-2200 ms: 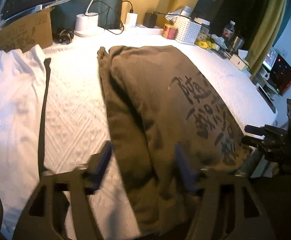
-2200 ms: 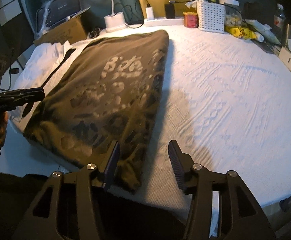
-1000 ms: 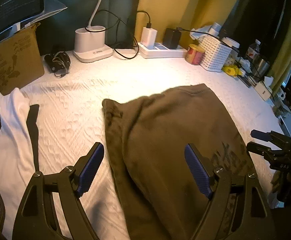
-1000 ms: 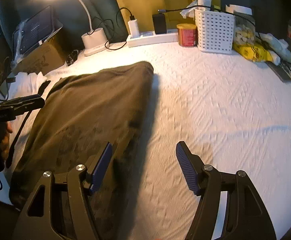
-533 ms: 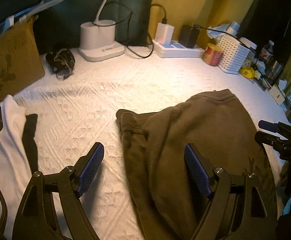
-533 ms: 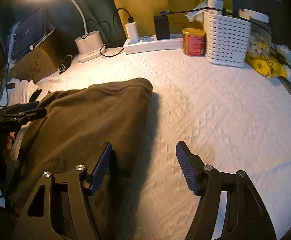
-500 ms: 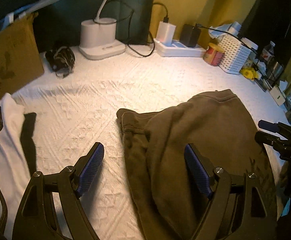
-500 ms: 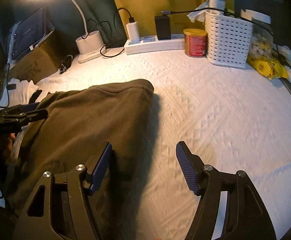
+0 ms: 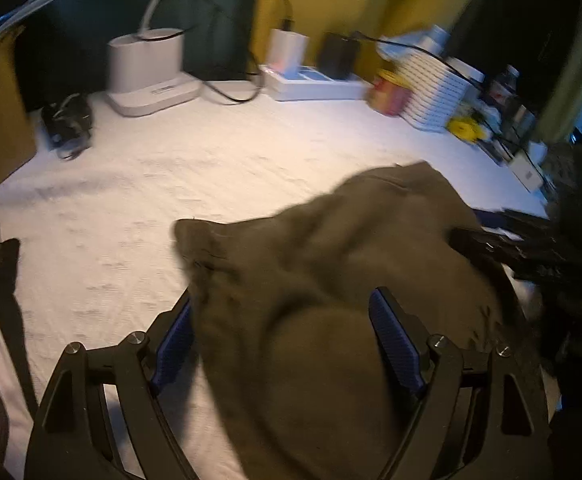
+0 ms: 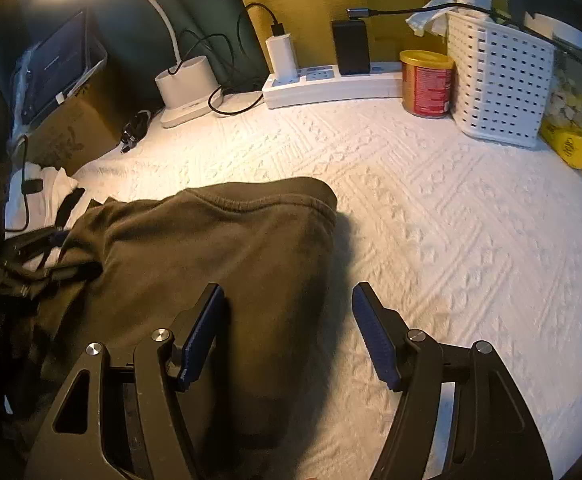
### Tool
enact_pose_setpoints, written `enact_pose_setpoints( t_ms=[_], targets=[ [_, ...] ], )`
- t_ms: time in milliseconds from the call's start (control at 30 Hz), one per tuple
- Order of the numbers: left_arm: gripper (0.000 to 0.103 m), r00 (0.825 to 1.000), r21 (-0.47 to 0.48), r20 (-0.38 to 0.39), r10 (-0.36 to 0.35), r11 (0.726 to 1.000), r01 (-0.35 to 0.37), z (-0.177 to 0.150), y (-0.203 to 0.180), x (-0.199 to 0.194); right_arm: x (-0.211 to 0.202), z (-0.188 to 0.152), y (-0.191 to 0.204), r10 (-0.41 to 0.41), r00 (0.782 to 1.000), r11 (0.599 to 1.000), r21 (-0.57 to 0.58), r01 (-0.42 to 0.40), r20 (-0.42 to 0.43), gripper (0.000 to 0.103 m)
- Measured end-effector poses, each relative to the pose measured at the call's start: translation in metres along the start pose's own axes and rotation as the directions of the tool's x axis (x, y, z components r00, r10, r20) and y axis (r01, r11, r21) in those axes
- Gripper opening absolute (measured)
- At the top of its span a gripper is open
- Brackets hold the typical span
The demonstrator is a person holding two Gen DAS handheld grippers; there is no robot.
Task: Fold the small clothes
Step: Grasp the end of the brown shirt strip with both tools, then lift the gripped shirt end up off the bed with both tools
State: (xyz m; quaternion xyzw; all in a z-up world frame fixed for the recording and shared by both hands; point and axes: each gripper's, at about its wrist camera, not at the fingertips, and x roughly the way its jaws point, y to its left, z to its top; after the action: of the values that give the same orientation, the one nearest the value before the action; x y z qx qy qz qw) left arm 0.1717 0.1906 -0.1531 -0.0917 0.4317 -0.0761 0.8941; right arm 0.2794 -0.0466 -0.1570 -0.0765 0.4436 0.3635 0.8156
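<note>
A white bed cover [image 10: 431,208] holds a brown shirt [image 10: 219,256] bunched up by its near edge. The left gripper [image 9: 281,340] is spread wide with the shirt's left side between its fingers, not pinched. The right gripper [image 10: 287,334] is spread wide too, over the shirt's right edge.

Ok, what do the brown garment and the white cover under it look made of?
Brown garment: seemingly thick matte cotton knit, like sweatshirt fleece; soft rounded folds, stitched hem. White cover: probably a quilted or woven textile; raised geometric pattern, no sheen.
</note>
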Motion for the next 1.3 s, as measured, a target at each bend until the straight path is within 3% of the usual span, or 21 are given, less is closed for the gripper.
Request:
enact_pose_setpoints(
  t_ms=[200, 267, 333, 400, 467, 600, 700, 1300],
  targets=[
    [0.082, 0.999, 0.160, -0.010, 0.035, 0.986, -0.033, -0.007, -0.040, 0.008, 0.007, -0.003, 0.018, 0.022, 1.000, 0.998, -0.064, -0.021, 0.013, 0.069],
    [0.074, 0.999, 0.164, -0.002, 0.037, 0.986, -0.036, -0.006, -0.043, 0.009, 0.008, -0.004, 0.023, 0.022, 1.000, 0.996, -0.082, -0.021, 0.013, 0.068],
    [0.054, 1.000, 0.158, 0.002, 0.027, 0.987, -0.027, -0.004, -0.043, 0.009, 0.009, -0.004, 0.026, 0.006, 1.000, 0.995, -0.099, -0.004, 0.019, 0.055],
    [0.045, 1.000, 0.177, 0.014, 0.024, 0.984, -0.026, -0.005, -0.048, 0.011, 0.009, -0.004, 0.026, 0.008, 1.000, 0.995, -0.102, -0.006, 0.020, 0.042],
    [0.030, 1.000, 0.189, 0.007, 0.001, 0.982, -0.002, -0.005, -0.055, 0.012, 0.009, -0.004, 0.025, 0.006, 1.000, 0.995, -0.101, -0.003, 0.021, 0.036],
    [0.026, 1.000, 0.183, 0.010, -0.001, 0.983, 0.000, -0.005, -0.057, 0.012, 0.009, -0.007, 0.030, 0.011, 1.000, 0.993, -0.115, -0.008, 0.025, 0.022],
    [0.024, 1.000, 0.180, 0.015, 0.007, 0.984, -0.010, -0.006, -0.058, 0.011, 0.007, -0.010, 0.034, 0.007, 0.999, 0.992, -0.129, -0.002, 0.036, 0.018],
    [0.023, 0.993, 0.154, 0.116, 0.005, 0.988, -0.023, -0.012, -0.074, -0.031, -0.040, -0.021, 0.051, 0.035, 0.991, 0.992, -0.127, -0.018, 0.130, 0.016]
  ],
)
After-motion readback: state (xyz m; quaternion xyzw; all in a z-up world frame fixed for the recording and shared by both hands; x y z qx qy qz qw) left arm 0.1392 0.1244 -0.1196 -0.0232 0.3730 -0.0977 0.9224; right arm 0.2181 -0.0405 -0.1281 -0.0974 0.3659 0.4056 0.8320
